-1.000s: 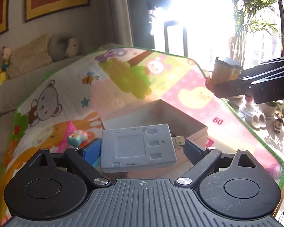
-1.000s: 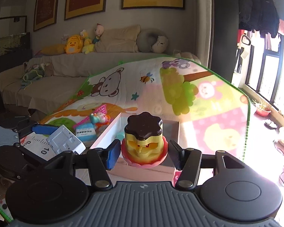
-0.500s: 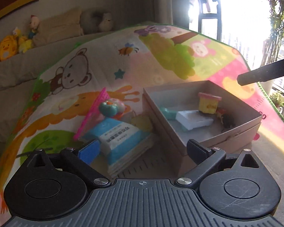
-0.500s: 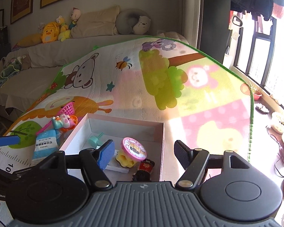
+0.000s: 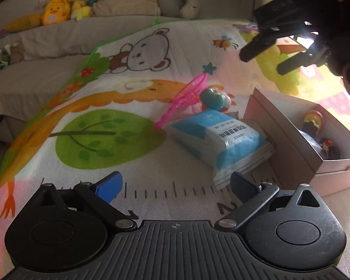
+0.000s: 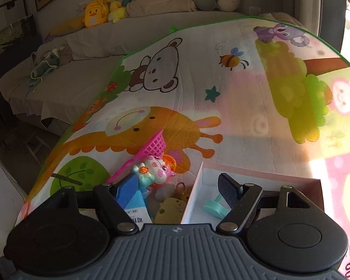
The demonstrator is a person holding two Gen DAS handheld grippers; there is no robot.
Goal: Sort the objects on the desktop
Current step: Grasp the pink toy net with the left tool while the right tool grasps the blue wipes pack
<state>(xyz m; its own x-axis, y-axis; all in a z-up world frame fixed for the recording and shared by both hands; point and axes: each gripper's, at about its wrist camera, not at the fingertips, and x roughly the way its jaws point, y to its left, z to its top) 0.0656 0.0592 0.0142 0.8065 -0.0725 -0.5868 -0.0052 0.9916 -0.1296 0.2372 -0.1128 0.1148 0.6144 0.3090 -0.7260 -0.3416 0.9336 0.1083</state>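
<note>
Left gripper (image 5: 175,182) spread wide, nothing between the fingers, low over the play mat (image 5: 105,88) near its printed ruler marks. Just ahead: one blue-and-white packet (image 5: 221,140) flat on the mat, touching the left wall of one cardboard box (image 5: 289,140). Behind the packet: one pink toy net (image 5: 186,95) and one teal-and-pink toy (image 5: 213,98), side by side.

Right gripper (image 6: 177,191) also wide, holding nothing, above the box's left wall (image 6: 193,191). One teal piece (image 6: 213,207) lies in the box. In the left view, two small figures (image 5: 313,120) (image 5: 329,148) show in the box. One yellow toy (image 6: 170,210) on the mat beside the box.
</note>
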